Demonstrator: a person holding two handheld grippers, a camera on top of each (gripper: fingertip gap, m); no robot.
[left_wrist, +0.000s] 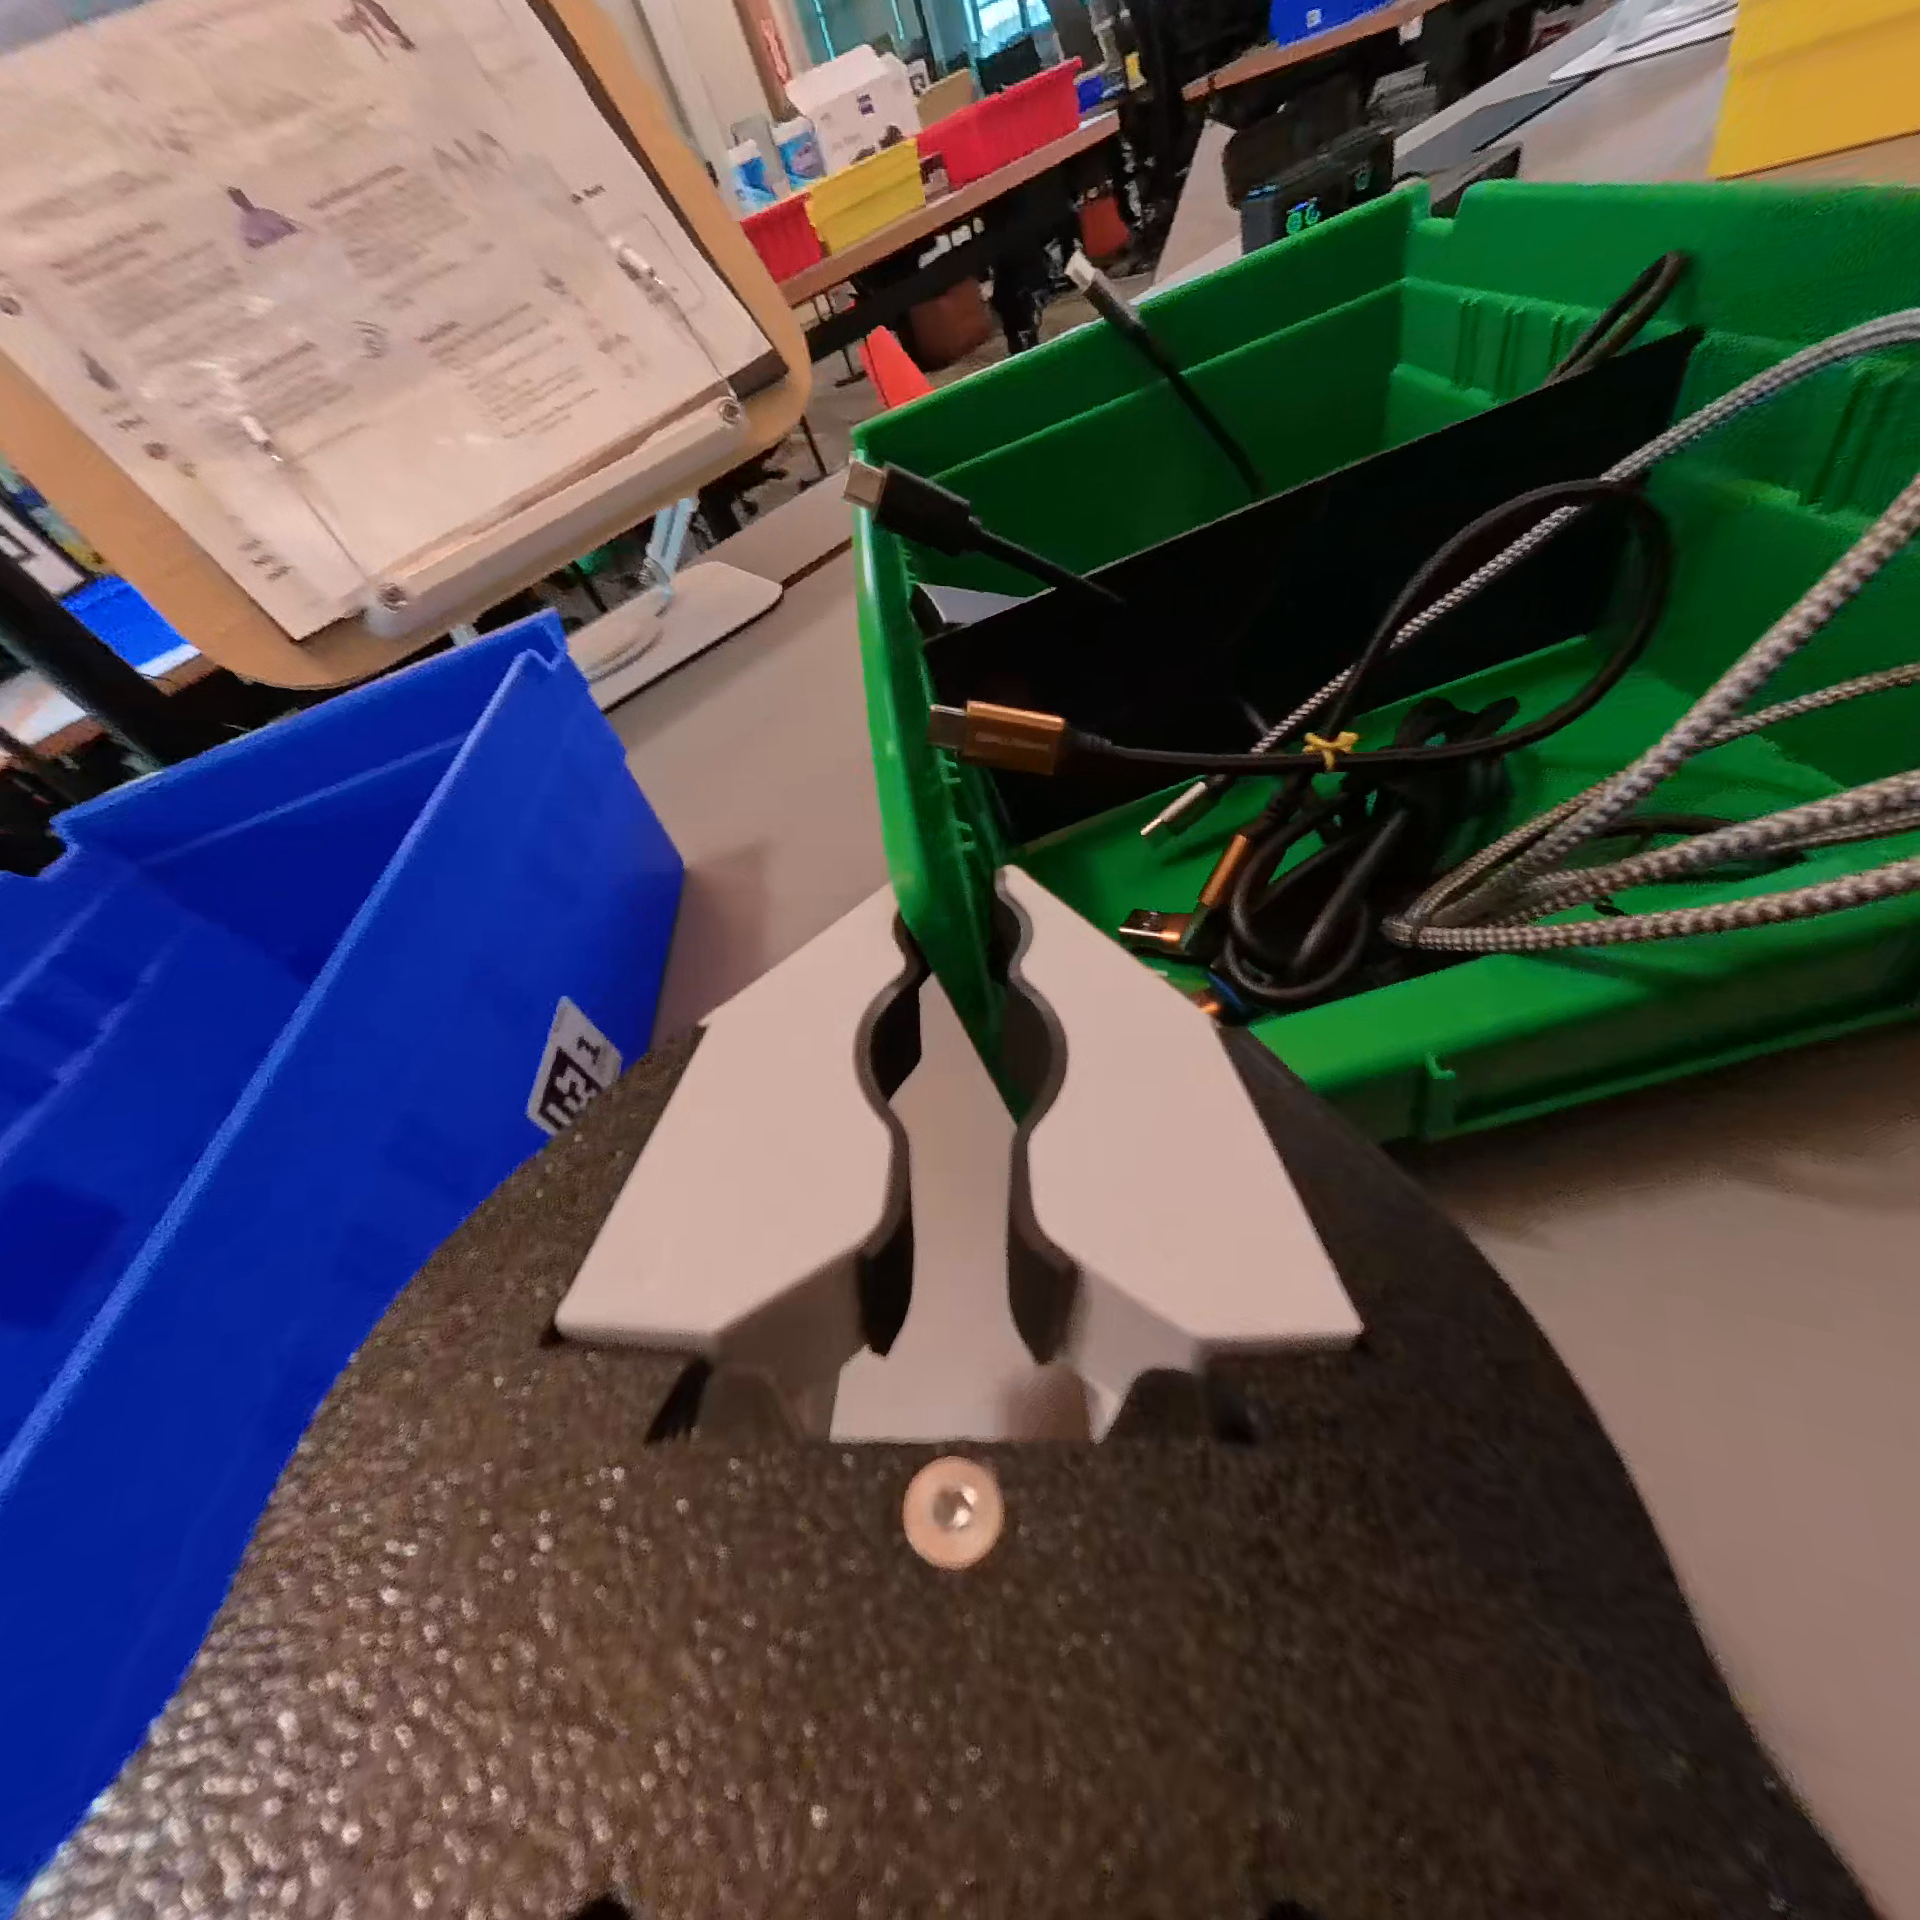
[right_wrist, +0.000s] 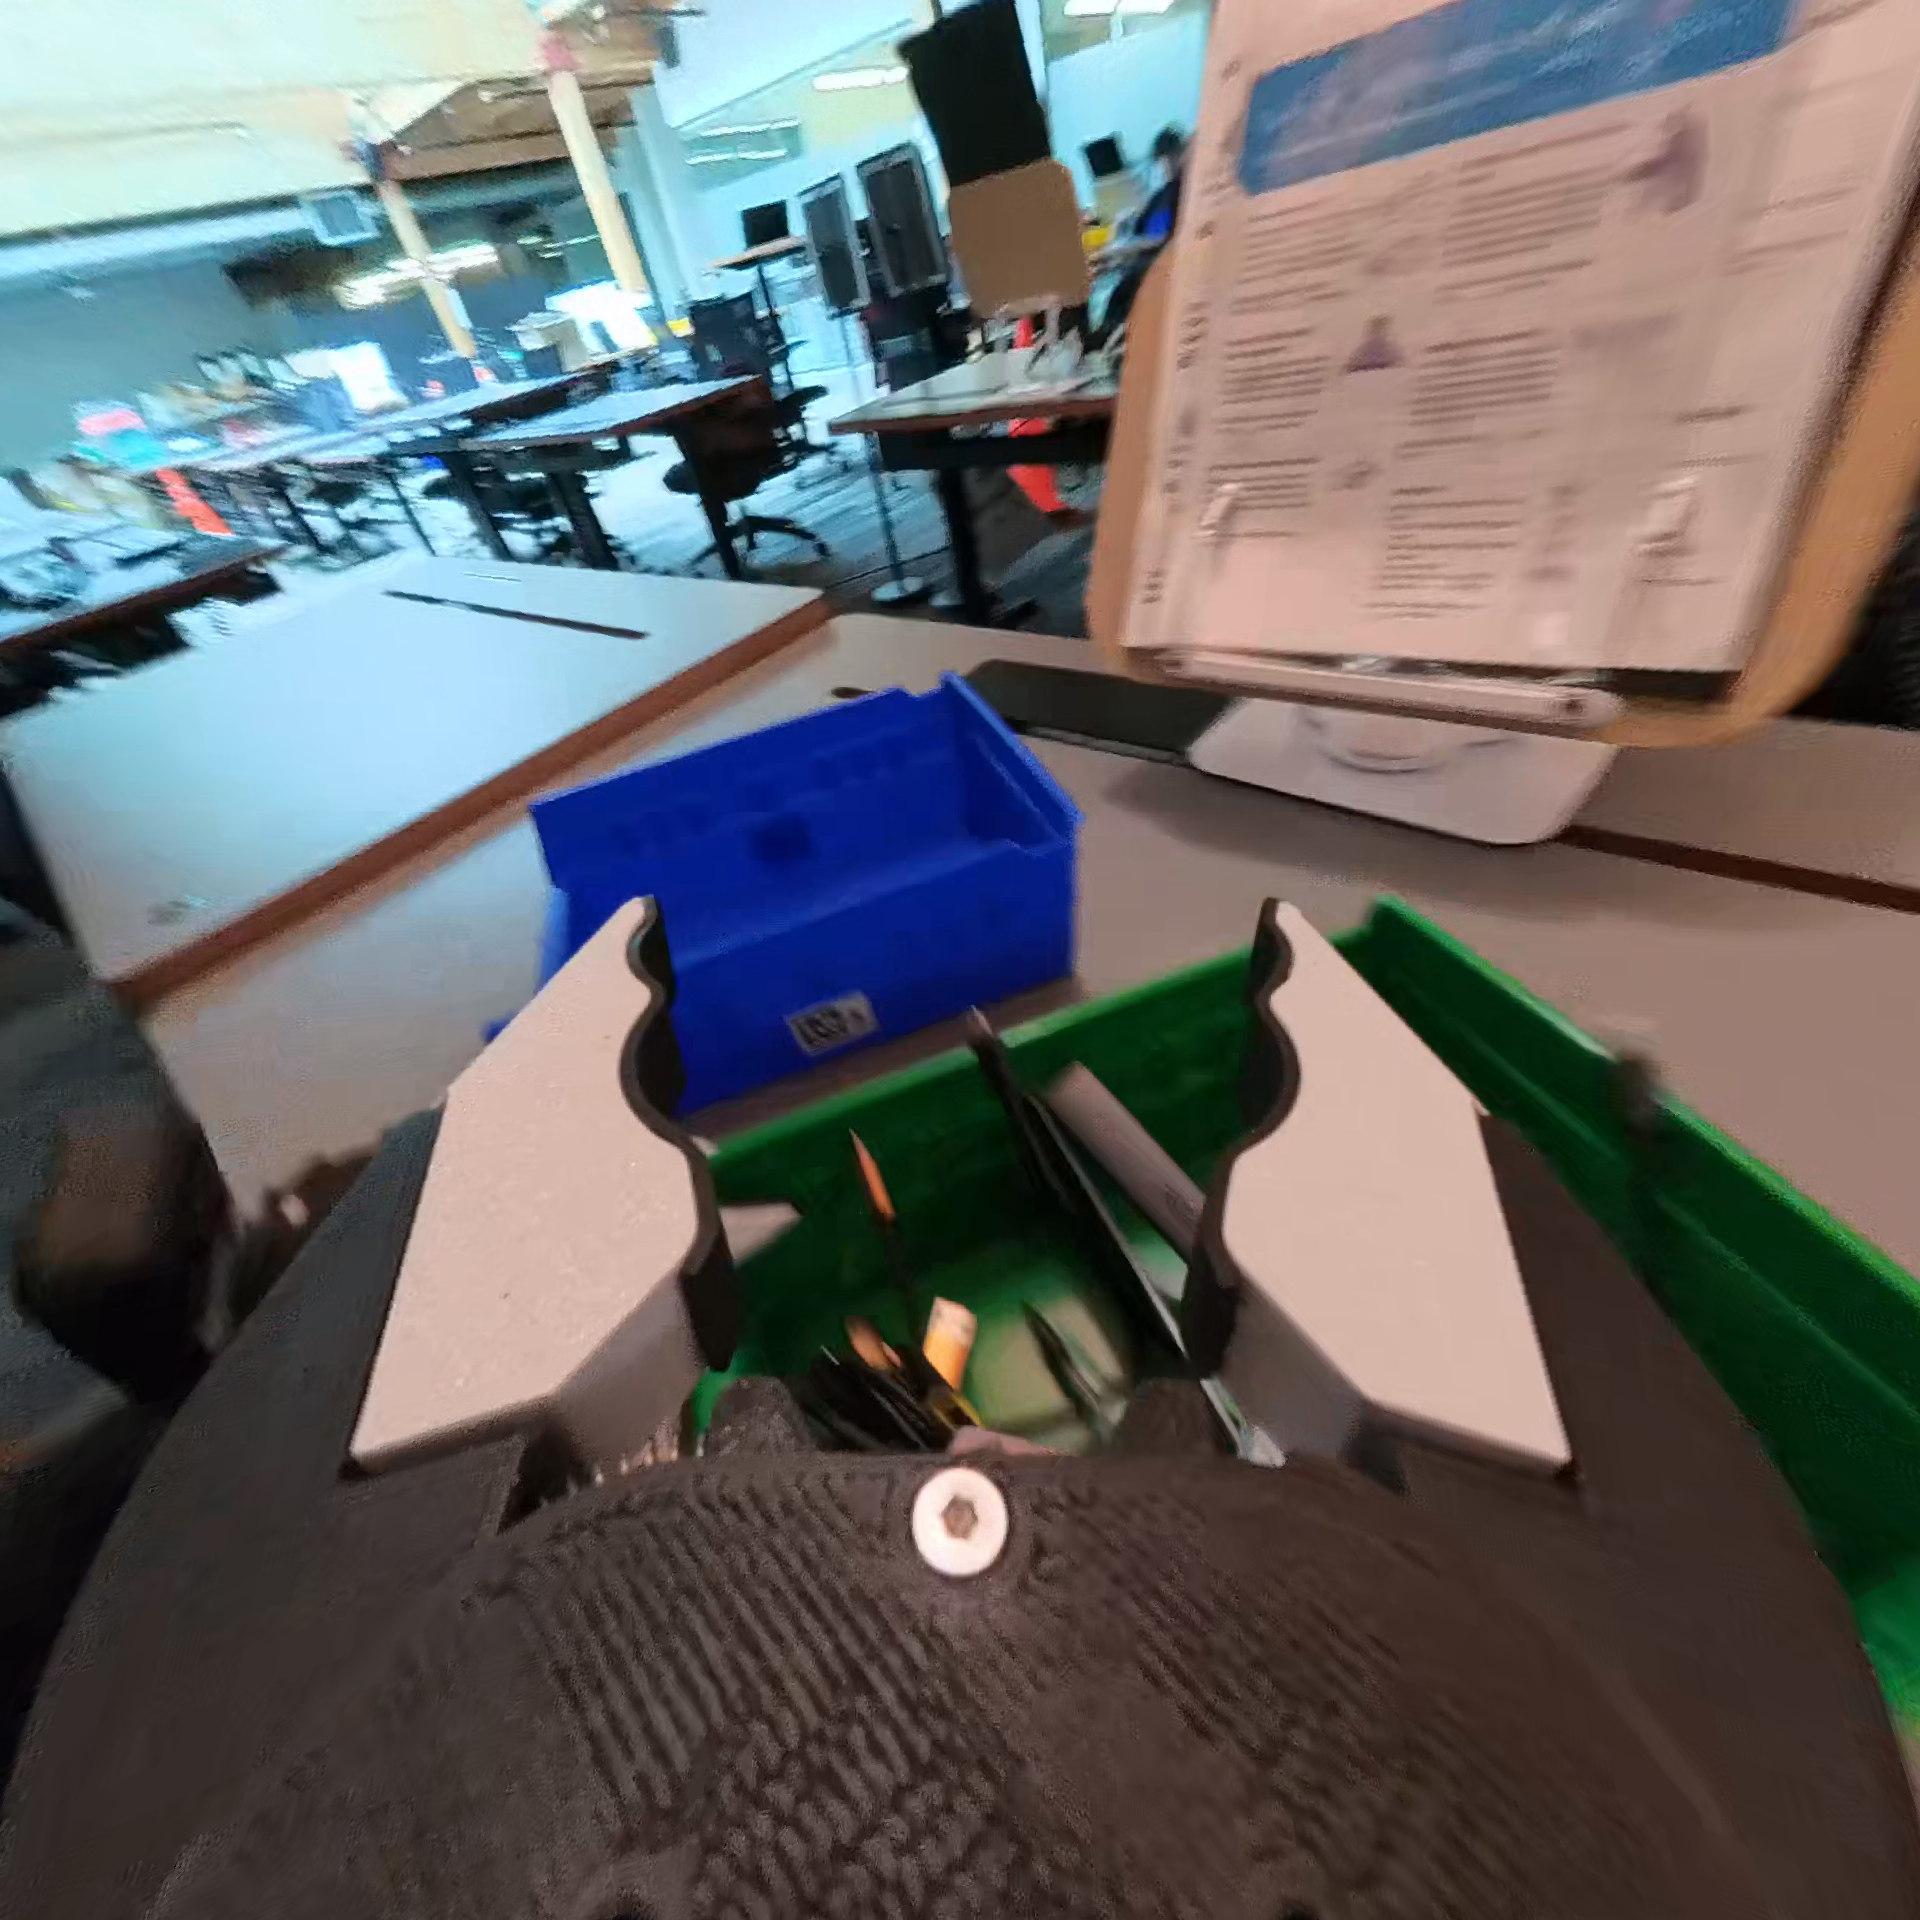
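Observation:
My left gripper (left_wrist: 961, 914) is shut on the near-left wall of a green bin (left_wrist: 1558, 1039), with the wall's edge pinched between its grey fingers. The bin holds a tangle of black cables (left_wrist: 1351, 914), grey braided cables (left_wrist: 1662, 862), a copper-plug cable (left_wrist: 997, 732) and a black divider (left_wrist: 1351, 582). My right gripper (right_wrist: 961, 925) is open and empty, hovering over the same green bin (right_wrist: 1714, 1247) above cable plugs (right_wrist: 935, 1351) and the divider (right_wrist: 1039, 1122). An empty blue bin (right_wrist: 831, 862) stands just beyond it.
The blue bin (left_wrist: 364, 935) sits close left of the green one on a grey table (left_wrist: 1662, 1299). A stand holding printed sheets (left_wrist: 312, 312) rises behind, its white base (right_wrist: 1403, 769) on the table. More tables and coloured bins stand farther back.

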